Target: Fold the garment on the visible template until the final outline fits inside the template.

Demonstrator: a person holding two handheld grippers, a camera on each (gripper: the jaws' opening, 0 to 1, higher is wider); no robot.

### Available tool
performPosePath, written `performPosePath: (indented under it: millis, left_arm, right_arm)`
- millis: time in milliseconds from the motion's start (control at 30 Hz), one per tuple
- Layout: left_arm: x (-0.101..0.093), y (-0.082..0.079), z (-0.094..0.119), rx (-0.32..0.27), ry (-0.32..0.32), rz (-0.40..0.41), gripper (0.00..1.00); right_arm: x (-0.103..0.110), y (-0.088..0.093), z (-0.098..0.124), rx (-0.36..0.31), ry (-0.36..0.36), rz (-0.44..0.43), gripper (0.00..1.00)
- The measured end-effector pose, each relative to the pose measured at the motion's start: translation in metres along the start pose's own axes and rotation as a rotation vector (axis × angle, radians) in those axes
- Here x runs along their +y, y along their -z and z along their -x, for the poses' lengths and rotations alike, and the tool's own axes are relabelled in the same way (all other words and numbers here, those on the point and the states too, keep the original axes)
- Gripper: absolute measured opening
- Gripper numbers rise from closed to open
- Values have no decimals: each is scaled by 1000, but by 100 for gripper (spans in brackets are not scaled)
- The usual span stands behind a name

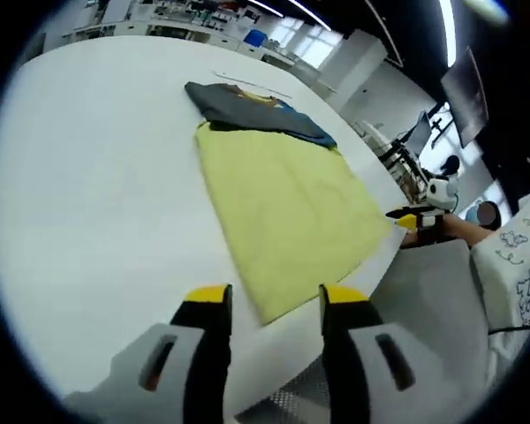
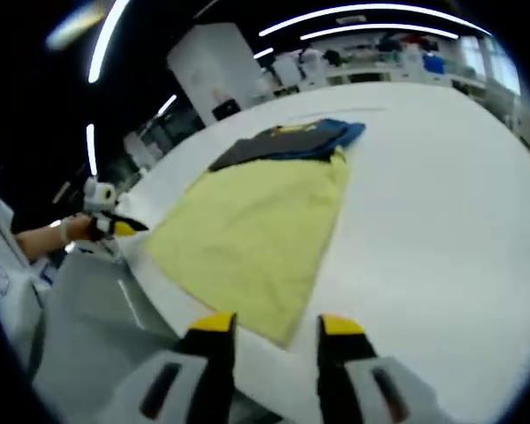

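A flat yellow rectangular template sheet (image 1: 287,208) (image 2: 252,230) lies on the white table (image 1: 97,203) (image 2: 442,203). A folded dark grey garment (image 1: 247,106) (image 2: 283,143) with blue and yellow parts rests at the sheet's far end, overlapping its edge. My left gripper (image 1: 276,296) stands open just short of the sheet's near corner, holding nothing. My right gripper (image 2: 276,324) is open too, over the table edge by the sheet's near corner. Each view catches the other gripper small at the table's side (image 1: 415,219) (image 2: 110,223), held by a hand.
The round table's edge runs close under both grippers. Beyond it are a grey floor (image 1: 433,291) (image 2: 79,318), a person's patterned sleeve (image 1: 521,256), and lab benches with equipment far behind (image 2: 371,53). Bare table surface spreads beside the sheet.
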State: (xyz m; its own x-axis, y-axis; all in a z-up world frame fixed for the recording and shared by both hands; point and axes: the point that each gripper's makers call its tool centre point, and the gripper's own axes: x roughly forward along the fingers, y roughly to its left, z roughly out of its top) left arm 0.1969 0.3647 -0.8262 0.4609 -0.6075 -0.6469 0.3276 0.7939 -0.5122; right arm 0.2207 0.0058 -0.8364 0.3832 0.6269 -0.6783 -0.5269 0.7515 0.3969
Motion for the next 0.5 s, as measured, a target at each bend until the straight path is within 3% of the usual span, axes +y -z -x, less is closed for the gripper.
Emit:
performPosePath:
  millis: [233, 500]
  left_arm:
    - [0, 11, -5, 14, 9, 55, 31]
    - [5, 17, -12, 30, 29, 80, 13]
  right_arm:
    - [4, 6, -5, 24, -27, -13, 24]
    - [1, 4, -10, 8, -46, -71, 11]
